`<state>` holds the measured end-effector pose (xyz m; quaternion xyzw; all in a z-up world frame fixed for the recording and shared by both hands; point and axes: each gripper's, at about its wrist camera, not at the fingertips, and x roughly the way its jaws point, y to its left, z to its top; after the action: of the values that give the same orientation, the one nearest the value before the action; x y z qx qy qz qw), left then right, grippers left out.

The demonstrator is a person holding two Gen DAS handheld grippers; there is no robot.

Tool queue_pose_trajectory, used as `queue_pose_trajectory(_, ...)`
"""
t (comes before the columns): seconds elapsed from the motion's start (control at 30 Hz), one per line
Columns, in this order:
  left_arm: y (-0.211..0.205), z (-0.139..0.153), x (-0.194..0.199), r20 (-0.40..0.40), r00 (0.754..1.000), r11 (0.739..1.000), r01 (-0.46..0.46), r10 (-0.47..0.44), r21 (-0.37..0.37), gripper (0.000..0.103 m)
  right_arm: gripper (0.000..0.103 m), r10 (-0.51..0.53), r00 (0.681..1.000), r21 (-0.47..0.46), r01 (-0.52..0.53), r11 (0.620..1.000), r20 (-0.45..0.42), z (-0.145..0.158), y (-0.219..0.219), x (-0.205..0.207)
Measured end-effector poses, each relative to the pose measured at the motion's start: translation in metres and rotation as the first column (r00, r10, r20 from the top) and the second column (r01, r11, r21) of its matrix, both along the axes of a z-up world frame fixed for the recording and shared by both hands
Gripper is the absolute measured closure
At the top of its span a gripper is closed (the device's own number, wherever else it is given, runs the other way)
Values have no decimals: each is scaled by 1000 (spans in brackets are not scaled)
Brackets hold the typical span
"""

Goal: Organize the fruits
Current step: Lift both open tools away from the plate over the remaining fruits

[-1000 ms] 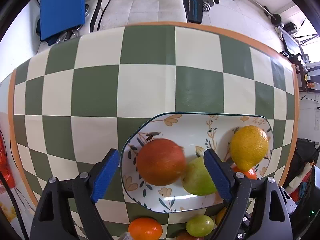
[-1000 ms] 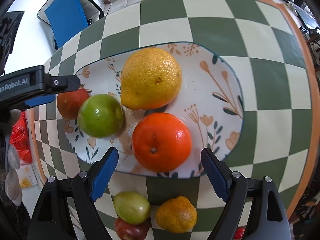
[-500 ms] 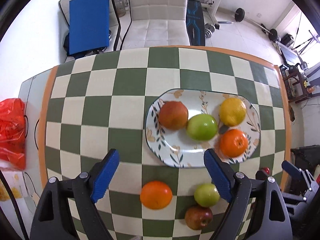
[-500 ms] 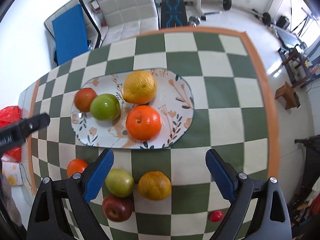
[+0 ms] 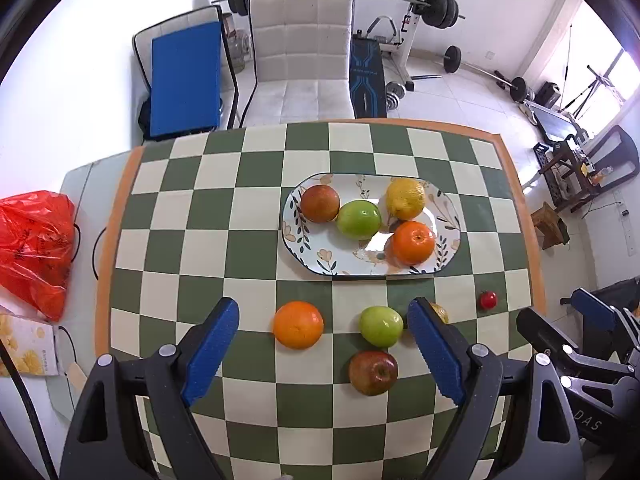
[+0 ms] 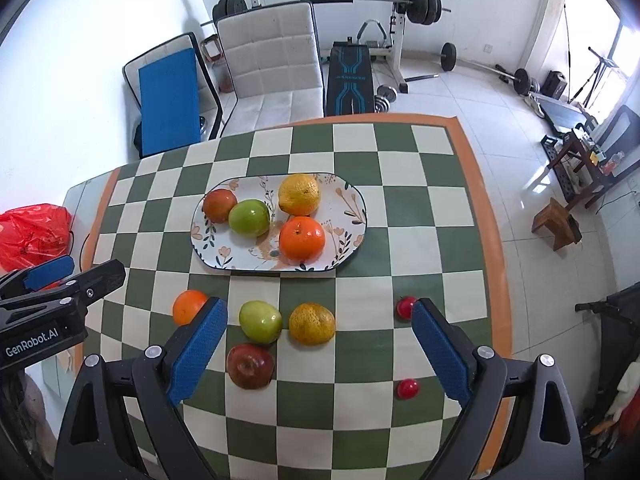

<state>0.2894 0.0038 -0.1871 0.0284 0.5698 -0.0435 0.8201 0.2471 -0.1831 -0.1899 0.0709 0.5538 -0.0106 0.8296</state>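
Left gripper: blue-padded jaws spread wide, nothing between the pads, held high above the table. Right gripper: same, jaws wide apart and empty.

Green-and-cream checkered tablecloth with orange border covers the table. On it, an oval white ceramic plate with floral print holds four fruits: a red-brown apple at its left end touching a green apple, a yellow lemon at the far side, and an orange at the near side.

Loose on the cloth, nearer than the plate: a second orange to the left, standing apart; a cluster of a second green apple, a dull yellow-orange mottled citrus and a dark red apple, close together; the mottled citrus is mostly hidden behind the right finger in the left wrist view. Two small red round fruits lie to the right, well apart from the cluster.

Surroundings: red plastic bag off the table's left edge; a white padded chair, a blue panel, and a weight bench with barbell rack beyond the far edge; a small wooden stool on the tiled floor to the right.
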Motion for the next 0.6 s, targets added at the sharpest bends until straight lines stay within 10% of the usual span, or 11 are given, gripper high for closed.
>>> queue_pose_trajectory(0.6, -11, 53, -72, 99, 994, 999, 44, -43, -7, 17, 7, -43, 991, 22, 40, 999, 130, 74, -8, -63)
